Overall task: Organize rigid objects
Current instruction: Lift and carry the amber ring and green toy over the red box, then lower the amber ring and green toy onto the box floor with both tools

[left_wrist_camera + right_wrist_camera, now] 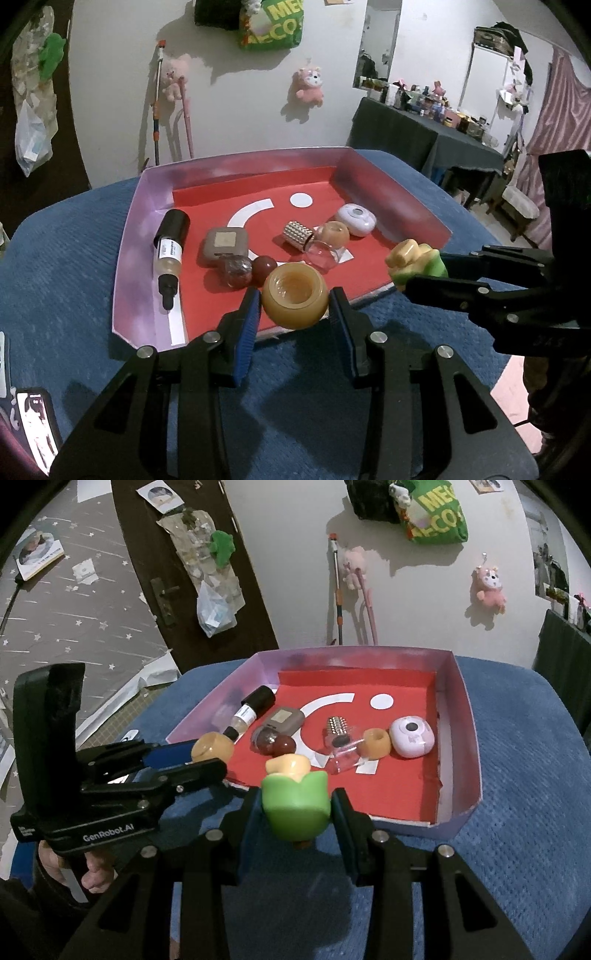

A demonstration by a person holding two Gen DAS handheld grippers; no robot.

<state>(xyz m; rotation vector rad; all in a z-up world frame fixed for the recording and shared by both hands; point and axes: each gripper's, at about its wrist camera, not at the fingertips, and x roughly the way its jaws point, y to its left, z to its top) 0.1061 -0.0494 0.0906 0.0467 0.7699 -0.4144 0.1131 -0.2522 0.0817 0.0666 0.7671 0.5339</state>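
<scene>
**A:** Nearest first: left gripper clamped snug on a squat amber-yellow resin pot with a round hollow in its top, blue pads pressing both flanks, hollow facing up and slightly forward. Hanging just over the open near edge of the shallow pink-walled cardboard tray with the red paper floor. No room left between pads and pot, so a firm hold, not a loose cage.

**B:** Same story on the other side. Right gripper closed on a glossy green plastic tulip-shaped toy with a pale yellow centre, yellow end aimed away towards the tray, green base back between the fingers. Held just short of the tray's near lip, above the blue textured cloth.

**A:** So the key bit: tray straight ahead of both, open side facing. Left one nearer the tray's left half, by the clear dropper bottle with the black cap lying lengthwise along the left wall.

**B:** Right one lined up with the bare red patch at the near right, short of the smaller amber ring-shaped pot and the white oval plastic case. Probably the freest landing spot.

**A:** Middle already crowded: beige square case, dark red beads, studded silver cylinder. Looks like a short forward reach for either, judging by the layout.
</scene>
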